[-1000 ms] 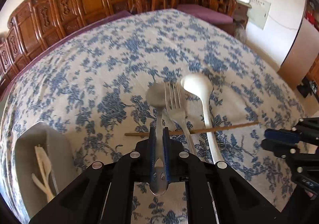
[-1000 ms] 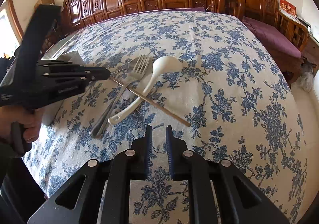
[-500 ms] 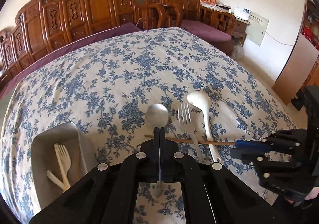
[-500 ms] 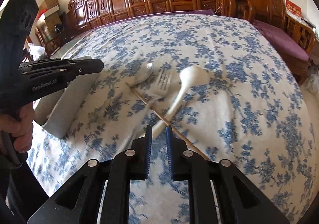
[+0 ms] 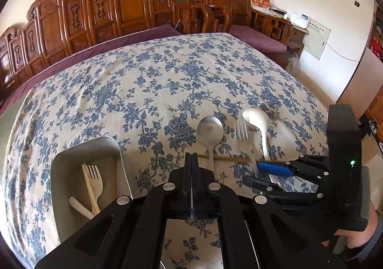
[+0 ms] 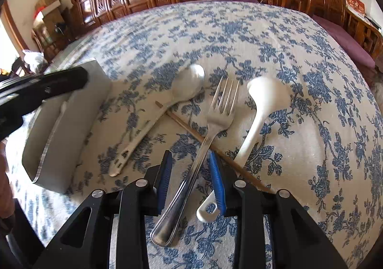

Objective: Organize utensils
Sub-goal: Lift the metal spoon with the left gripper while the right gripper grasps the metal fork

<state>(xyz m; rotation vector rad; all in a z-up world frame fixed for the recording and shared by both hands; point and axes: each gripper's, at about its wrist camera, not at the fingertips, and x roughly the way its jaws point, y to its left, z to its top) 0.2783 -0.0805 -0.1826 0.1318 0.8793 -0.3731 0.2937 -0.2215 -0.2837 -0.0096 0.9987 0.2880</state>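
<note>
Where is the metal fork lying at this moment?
In the right wrist view the metal fork lies on the tablecloth between the metal spoon and the white spoon, its handle between the right gripper's open fingers.

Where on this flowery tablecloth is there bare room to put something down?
Free: the far half of the tablecloth toward the wooden chairs. Crowded: near edge, where metal spoon, metal fork, white spoon and chopstick overlap beside the tray.

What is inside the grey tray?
Inside the grey rectangular tray lie a pale wooden fork and other pale utensils. The left hand-held gripper covers its near end.
</note>
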